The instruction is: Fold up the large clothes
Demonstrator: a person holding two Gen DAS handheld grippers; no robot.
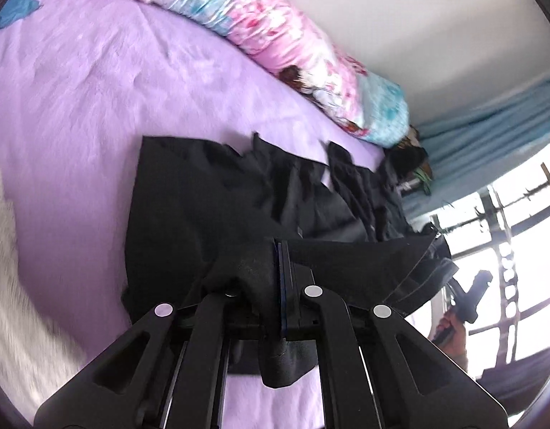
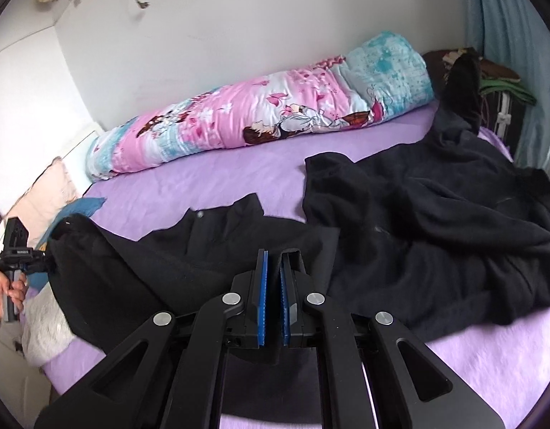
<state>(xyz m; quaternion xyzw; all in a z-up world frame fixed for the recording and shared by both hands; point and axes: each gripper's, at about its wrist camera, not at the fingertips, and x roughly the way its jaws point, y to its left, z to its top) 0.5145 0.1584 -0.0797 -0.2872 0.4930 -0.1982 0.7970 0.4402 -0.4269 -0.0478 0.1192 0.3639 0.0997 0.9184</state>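
- The left claw [image 1: 280, 271] is clenching an edge of the black garment [image 1: 210, 207], at the lower centre of the left wrist view.
- The right claw [image 2: 274, 279] is gripping another edge of that garment [image 2: 189, 250], low in the right wrist view.
- The garment is stretching between both claws over the purple bed [image 2: 203, 178].
- A second black garment [image 2: 436, 221] is lying crumpled at the right.
- A pink quilt roll [image 2: 257, 121] is lying along the wall.
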